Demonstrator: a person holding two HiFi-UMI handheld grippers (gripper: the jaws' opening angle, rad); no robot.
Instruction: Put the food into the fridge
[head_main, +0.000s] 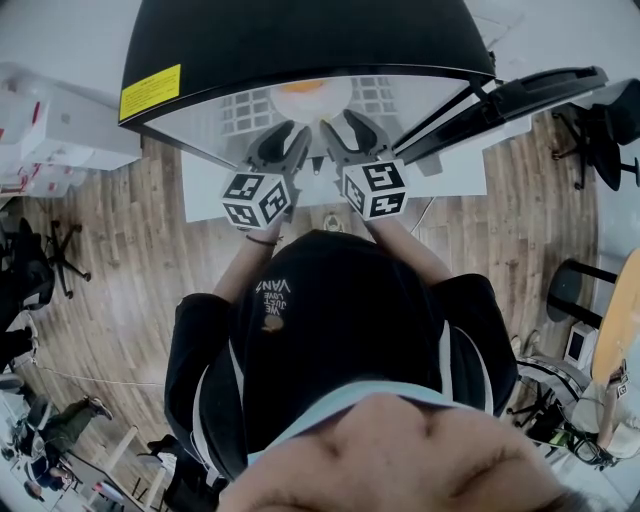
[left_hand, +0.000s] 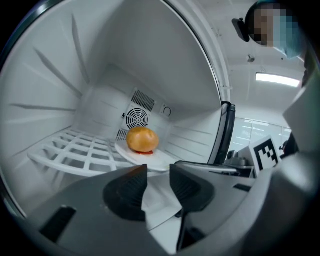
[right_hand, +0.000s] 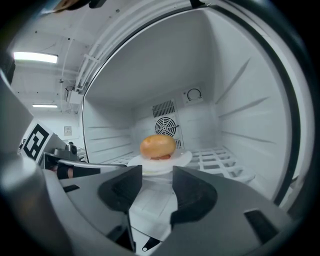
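Bun (right_hand: 158, 146) on white plate (right_hand: 182, 159), on wire shelf (left_hand: 75, 150) inside fridge (right_hand: 240, 100), in front of fan grille (left_hand: 136, 119).
Plate at 12 o'clock from both grippers, rim just beyond tips; round, no long axis.
Left gripper (left_hand: 157, 172): jaws apart, nothing held.
Right gripper (right_hand: 156, 172): jaws wide, nothing held.
Both about equally near.
Likely next: back out, shut door (head_main: 530, 95), at 3 o'clock in head view, nearer right gripper.
Yellow label (head_main: 150, 92) on fridge: print unreadable.
Shirt print upside down, appears "VANS".
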